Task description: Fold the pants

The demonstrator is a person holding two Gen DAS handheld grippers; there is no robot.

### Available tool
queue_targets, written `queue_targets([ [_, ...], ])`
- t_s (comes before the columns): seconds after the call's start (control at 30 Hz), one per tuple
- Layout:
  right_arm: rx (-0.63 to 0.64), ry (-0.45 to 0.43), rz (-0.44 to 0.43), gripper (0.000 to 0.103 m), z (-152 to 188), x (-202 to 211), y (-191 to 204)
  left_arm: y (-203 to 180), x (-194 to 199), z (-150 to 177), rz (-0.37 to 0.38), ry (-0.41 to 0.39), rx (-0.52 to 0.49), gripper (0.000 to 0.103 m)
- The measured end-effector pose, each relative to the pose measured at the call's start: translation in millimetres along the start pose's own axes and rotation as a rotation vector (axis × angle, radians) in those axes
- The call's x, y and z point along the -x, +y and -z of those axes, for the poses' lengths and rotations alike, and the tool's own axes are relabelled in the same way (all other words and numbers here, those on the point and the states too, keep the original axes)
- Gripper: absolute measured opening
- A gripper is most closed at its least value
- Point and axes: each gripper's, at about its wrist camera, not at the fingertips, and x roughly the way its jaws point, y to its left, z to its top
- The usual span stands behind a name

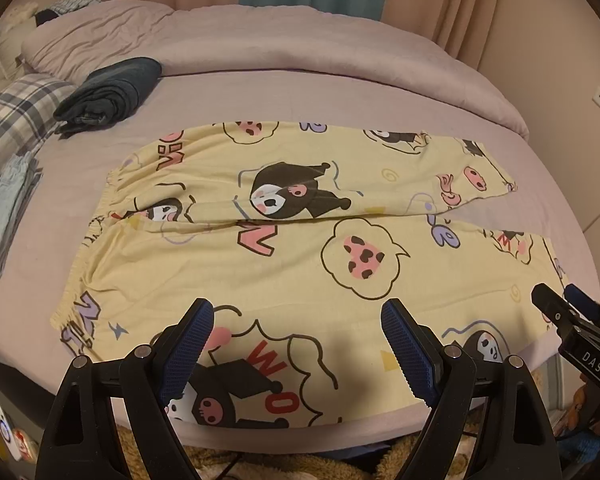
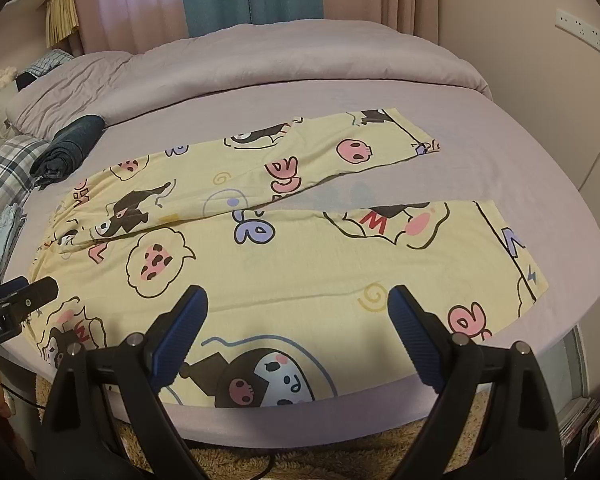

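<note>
Yellow cartoon-print pants (image 1: 292, 240) lie flat on the bed, waistband at the left, both legs running right and slightly apart at the hems; they also show in the right wrist view (image 2: 300, 248). My left gripper (image 1: 298, 320) is open and empty above the near leg, toward the waist. My right gripper (image 2: 298, 308) is open and empty above the near leg, toward the hem. The right gripper shows at the right edge of the left wrist view (image 1: 560, 308); the left gripper shows at the left edge of the right wrist view (image 2: 24, 296).
A dark folded garment (image 1: 112, 92) lies at the back left. A plaid pillow (image 1: 16, 120) and folded light-blue clothes (image 1: 4, 212) sit at the left edge. A bunched lilac duvet (image 1: 300, 44) fills the back. A shaggy rug (image 2: 300, 460) lies below the bed's near edge.
</note>
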Motion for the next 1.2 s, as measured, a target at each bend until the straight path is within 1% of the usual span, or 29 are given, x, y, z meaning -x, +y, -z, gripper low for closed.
queue_targets([
  [0.2, 0.011, 0.0, 0.02, 0.091, 1.5, 0.1, -1.5, -0.9, -0.2, 0.5, 0.001, 0.002, 0.0, 0.086],
  [0.43, -0.003, 0.011, 0.014, 0.09, 3.6, -0.1, -3.4, -2.1, -0.4, 1.3, 0.002, 0.002, 0.0, 0.086],
  [0.47, -0.02, 0.016, -0.002, 0.09, 3.7, -1.0, -4.2, -2.2, -0.6, 1.4, 0.001, 0.003, 0.0, 0.086],
  [0.7, -0.038, 0.015, -0.014, 0.089, 5.3, -2.9, -8.4, -1.7, -3.2, 1.7, 0.001, 0.007, 0.012, 0.086],
  [0.77, -0.037, 0.028, -0.013, 0.086, 6.1, -4.6, -9.3, 1.2, -4.6, 1.6, -0.003, 0.01, 0.021, 0.086],
  [0.83, -0.052, 0.036, -0.02, 0.085, 6.7, -6.4, -10.8, 5.4, -5.8, 0.9, -0.009, 0.01, 0.03, 0.086],
  [1.07, -0.058, 0.05, 0.008, 0.085, 8.6, -8.6, -18.0, 20.8, -7.2, -1.7, -0.008, 0.007, 0.061, 0.086],
  [1.2, -0.084, 0.052, 0.005, 0.085, 8.6, -9.2, -28.0, 42.5, -8.0, -6.7, -0.015, 0.002, 0.109, 0.086],
])
